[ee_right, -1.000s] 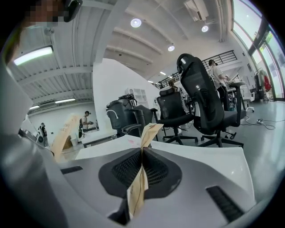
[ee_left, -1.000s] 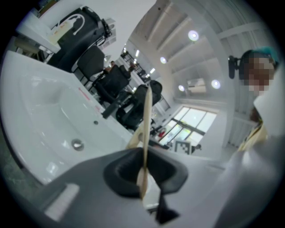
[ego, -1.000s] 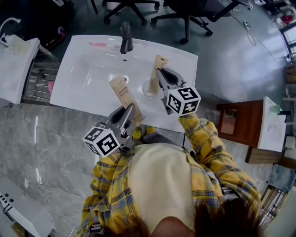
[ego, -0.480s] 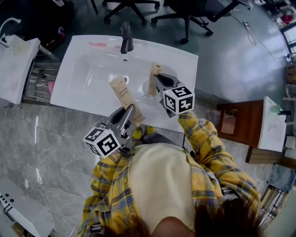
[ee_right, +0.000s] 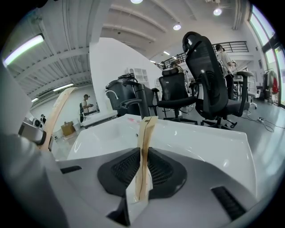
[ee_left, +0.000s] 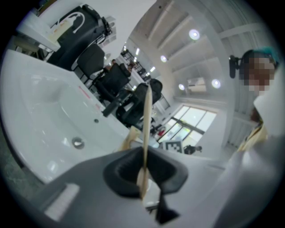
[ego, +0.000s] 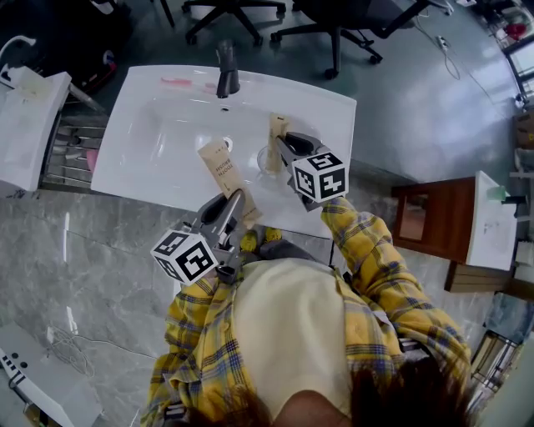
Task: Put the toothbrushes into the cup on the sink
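Note:
A white sink (ego: 158,167) carries a clear cup (ego: 265,161) near its front rim. My right gripper (ego: 284,145) is shut on a flat kraft-paper toothbrush pack (ego: 275,132), which stands nearly upright with its lower end at the cup. That pack (ee_right: 144,142) is seen edge-on between the right gripper's (ee_right: 142,174) pads. My left gripper (ego: 233,200) is shut on a second toothbrush pack (ego: 219,167), held over the sink's front edge to the left of the cup. In the left gripper view this pack (ee_left: 146,120) rises from the left gripper's (ee_left: 143,171) pads.
A dark faucet (ego: 226,71) stands at the sink's back, with the drain (ego: 224,143) in the basin and a pink item (ego: 177,81) on the back ledge. A white cabinet (ego: 29,125) sits left, a wooden stand (ego: 425,221) right, office chairs (ego: 234,10) behind.
My right gripper has shifted left toward the cup, and its pack has tipped more upright over it. The left gripper and its pack have stayed put.

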The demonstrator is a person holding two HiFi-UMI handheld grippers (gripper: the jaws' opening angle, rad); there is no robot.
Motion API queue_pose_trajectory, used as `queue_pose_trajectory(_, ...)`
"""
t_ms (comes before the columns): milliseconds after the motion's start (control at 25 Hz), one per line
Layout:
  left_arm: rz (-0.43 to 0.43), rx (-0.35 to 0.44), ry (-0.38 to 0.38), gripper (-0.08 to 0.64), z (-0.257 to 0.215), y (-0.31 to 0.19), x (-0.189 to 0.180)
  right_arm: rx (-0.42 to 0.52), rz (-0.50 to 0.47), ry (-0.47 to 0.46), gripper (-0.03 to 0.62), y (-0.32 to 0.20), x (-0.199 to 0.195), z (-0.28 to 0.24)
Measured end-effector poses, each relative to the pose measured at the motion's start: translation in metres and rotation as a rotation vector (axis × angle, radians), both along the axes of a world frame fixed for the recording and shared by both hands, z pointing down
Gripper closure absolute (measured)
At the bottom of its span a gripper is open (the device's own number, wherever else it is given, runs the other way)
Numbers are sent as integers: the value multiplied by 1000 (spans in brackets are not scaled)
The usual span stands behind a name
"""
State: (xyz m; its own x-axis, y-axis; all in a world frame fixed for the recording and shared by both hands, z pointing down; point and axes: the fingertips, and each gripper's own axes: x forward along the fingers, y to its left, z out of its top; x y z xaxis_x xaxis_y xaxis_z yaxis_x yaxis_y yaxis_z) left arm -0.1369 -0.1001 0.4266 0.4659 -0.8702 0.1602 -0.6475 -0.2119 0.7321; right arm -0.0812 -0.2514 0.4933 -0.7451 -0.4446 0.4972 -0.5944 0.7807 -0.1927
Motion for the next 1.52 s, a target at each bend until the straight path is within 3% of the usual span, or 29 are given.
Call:
queue_pose_trajectory(920, 64, 52, -45, 531, -8, -36, 8, 9, 132, -139, 571, 15, 52, -54)
queue_pose_trajectory(1520, 92, 112, -182, 531, -1, -79, 15, -59, 160, -157, 571, 48, 69, -52)
